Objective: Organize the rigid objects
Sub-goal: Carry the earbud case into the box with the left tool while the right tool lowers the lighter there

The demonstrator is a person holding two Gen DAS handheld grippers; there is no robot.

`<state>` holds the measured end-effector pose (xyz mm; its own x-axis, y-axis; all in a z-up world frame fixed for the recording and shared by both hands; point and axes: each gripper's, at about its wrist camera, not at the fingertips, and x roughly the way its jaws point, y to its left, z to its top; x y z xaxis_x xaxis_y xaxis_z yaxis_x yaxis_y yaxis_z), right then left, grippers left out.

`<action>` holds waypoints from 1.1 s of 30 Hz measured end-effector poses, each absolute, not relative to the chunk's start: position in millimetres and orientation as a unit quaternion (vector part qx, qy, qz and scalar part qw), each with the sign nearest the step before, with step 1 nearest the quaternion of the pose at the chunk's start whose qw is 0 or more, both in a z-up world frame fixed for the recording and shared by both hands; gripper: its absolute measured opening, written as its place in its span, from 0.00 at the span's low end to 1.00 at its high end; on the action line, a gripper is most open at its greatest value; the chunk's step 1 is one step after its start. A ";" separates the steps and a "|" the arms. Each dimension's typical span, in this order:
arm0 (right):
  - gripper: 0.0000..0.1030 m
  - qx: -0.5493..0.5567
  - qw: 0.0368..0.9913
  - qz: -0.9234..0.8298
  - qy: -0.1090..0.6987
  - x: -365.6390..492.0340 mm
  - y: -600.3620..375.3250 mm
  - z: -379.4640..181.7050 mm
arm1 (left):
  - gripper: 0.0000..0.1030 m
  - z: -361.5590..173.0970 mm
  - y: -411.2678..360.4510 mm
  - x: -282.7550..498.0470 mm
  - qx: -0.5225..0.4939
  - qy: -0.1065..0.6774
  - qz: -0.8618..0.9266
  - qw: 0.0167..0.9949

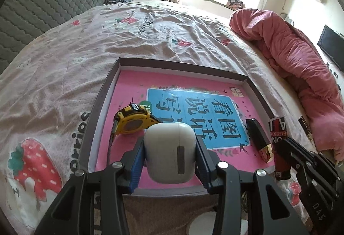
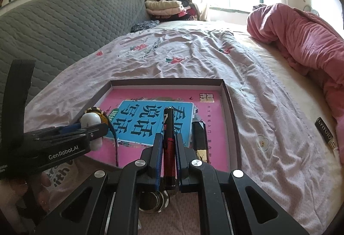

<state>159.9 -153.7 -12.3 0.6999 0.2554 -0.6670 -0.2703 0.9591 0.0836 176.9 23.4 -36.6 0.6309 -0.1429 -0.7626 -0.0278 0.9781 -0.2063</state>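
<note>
Grippers both loaded over the shallow tray point(image 1: 103, 93) on the bed point(image 1: 150, 37). Left gripper point(image 1: 169, 149) pinches a white earbud case point(image 1: 169, 149) between its blue pads point(image 1: 137, 162), jaws part-spread to the case's width, pads on both side faces; case sits upright between the fingers, its top past the fingertips, above the tray's near edge. Yellow tape measure point(image 1: 133, 120) lies in the tray just beyond and left of the case, on the pink book point(image 1: 129, 84) that lines the tray floor. Right gripper point(image 2: 168, 149) has jaws nearly together, clamped on a slim black-and-red tube point(image 2: 169, 144); tube runs lengthwise along the fingers, its far end sticking out past the tips over the book's blue panel. Black-and-gold box point(image 2: 201, 138) lies in the tray just right of that tube, apart from the jaws. Another small dark box point(image 2: 324, 131) lies on the sheet outside the tray, near the pink duvet point(image 2: 301, 41). Round metal tin point(image 2: 153, 200) sits on the sheet under the right gripper.
</note>
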 end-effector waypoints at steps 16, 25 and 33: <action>0.10 -0.034 0.906 0.130 0.401 184.9 -138.6 -42.5 | 0.44 -47.8 20.3 184.5 -0.053 0.434 -0.025 0.899; 0.10 -0.039 0.900 0.127 0.414 185.3 -138.9 -50.2 | 0.44 -50.8 14.4 185.6 -0.029 0.441 -0.023 0.897; 0.10 -0.030 0.901 0.124 0.415 183.7 -144.3 -49.0 | 0.44 -55.6 18.3 190.5 -0.018 0.456 -0.009 0.890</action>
<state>183.7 -144.3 -49.0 0.6250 0.1982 -0.7551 -0.2476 0.9676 0.0491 190.5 18.3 -55.6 0.5833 -0.0328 -0.8116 -0.0006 0.9992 -0.0409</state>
